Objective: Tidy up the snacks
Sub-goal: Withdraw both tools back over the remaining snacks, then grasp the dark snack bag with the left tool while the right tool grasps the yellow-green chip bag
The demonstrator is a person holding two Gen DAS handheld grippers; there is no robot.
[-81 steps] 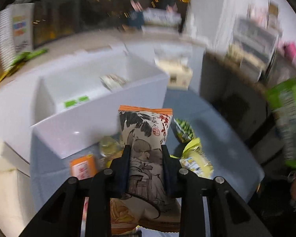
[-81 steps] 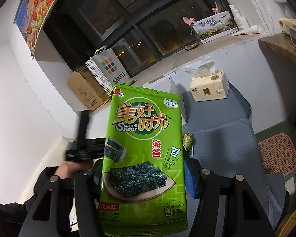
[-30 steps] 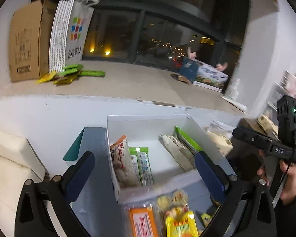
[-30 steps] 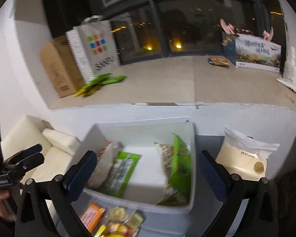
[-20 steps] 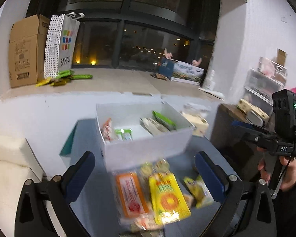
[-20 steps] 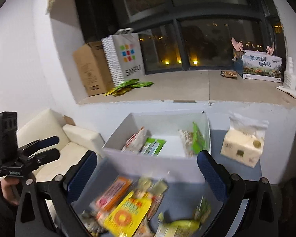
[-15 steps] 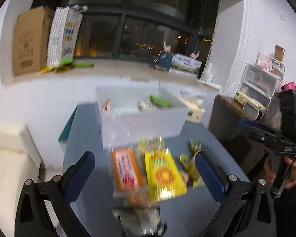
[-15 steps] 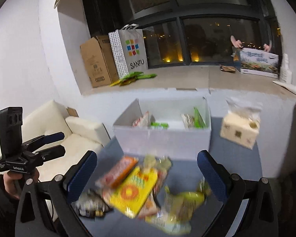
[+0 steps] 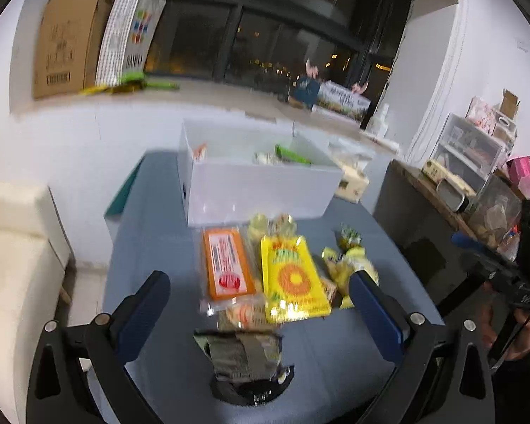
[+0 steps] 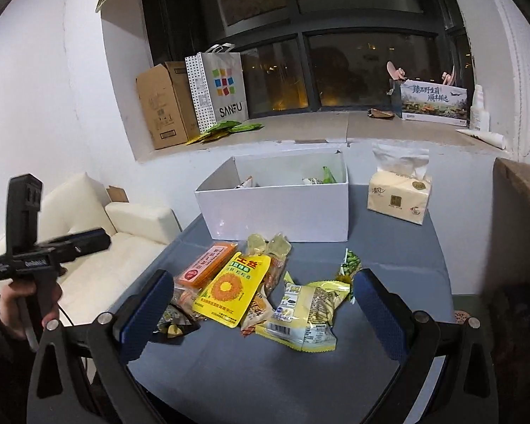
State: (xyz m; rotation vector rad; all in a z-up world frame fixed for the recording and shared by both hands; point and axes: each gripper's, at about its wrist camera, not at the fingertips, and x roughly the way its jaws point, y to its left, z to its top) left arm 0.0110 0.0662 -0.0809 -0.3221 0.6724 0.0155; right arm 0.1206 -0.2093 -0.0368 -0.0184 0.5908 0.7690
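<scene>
I hold my left gripper (image 9: 258,296) wide apart and empty above the grey-blue surface (image 9: 152,212), and my right gripper (image 10: 263,304) is spread just as wide with nothing between its blue pads (image 10: 146,312). In the middle of both frames the loose snacks lie in a heap: a flat yellow pouch with a sunflower print (image 10: 231,288), an orange rectangular packet (image 10: 206,265) touching its left edge, a crinkled pale-yellow bag (image 10: 305,312) to its right, and a dark foil pack (image 9: 245,353) lowest in the left wrist frame. Above the heap stands the open white rectangular box (image 10: 275,208), with a few packets poking over its rim. A beige tissue pack (image 10: 399,198) sits to the box's right.
</scene>
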